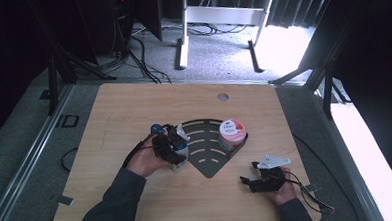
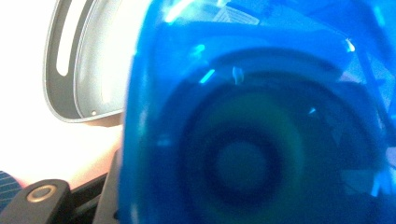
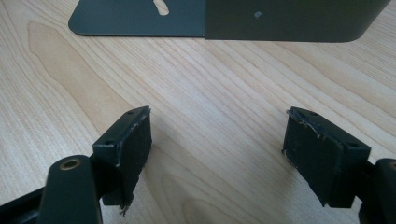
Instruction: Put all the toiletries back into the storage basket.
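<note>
A blue translucent container point(image 2: 261, 121) is held upright between the jaws of the left gripper point(image 1: 174, 150), just beside the dark slotted rack point(image 1: 206, 162); the right gripper point(image 3: 217, 154), well apart, is held wide open and empty.

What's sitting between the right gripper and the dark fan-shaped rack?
Nothing: only bare wooden table separates the right gripper from the rack, as the right gripper view shows.

Blue translucent cup point(image 2: 261, 140), upright on the table, just off the dark rack's left edge, toward the near edge, left of centre
</note>
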{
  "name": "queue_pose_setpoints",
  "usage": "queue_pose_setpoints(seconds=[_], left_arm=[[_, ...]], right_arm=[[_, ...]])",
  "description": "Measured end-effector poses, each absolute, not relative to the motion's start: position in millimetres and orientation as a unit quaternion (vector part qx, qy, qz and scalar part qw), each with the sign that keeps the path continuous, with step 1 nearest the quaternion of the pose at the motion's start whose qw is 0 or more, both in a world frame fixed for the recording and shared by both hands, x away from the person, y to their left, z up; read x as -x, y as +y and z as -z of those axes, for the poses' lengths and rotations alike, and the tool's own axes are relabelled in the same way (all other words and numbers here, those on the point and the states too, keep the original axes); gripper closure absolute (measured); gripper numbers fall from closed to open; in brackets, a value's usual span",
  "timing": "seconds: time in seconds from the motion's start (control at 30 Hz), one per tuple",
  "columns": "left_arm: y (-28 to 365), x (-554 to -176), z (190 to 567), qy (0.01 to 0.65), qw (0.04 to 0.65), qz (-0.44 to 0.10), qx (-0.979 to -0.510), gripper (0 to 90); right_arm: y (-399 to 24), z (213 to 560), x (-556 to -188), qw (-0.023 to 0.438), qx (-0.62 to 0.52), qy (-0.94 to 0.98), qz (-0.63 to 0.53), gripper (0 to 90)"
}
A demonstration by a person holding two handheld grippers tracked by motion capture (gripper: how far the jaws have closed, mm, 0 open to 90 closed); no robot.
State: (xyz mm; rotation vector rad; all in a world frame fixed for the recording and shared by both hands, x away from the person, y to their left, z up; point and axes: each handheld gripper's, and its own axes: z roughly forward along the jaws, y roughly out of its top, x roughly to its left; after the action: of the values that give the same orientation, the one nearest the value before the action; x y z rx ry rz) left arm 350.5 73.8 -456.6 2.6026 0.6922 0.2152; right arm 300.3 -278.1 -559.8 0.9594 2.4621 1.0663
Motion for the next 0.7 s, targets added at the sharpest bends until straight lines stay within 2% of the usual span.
queue_pose_setpoints(seconds=[0.7], left_arm=[[62,-344,446,0.235,0.224,-0.062,-0.944,54.8]], right_arm=[[-278,560,-300,0.145,-0.333,0.855,-0.371,23.1]])
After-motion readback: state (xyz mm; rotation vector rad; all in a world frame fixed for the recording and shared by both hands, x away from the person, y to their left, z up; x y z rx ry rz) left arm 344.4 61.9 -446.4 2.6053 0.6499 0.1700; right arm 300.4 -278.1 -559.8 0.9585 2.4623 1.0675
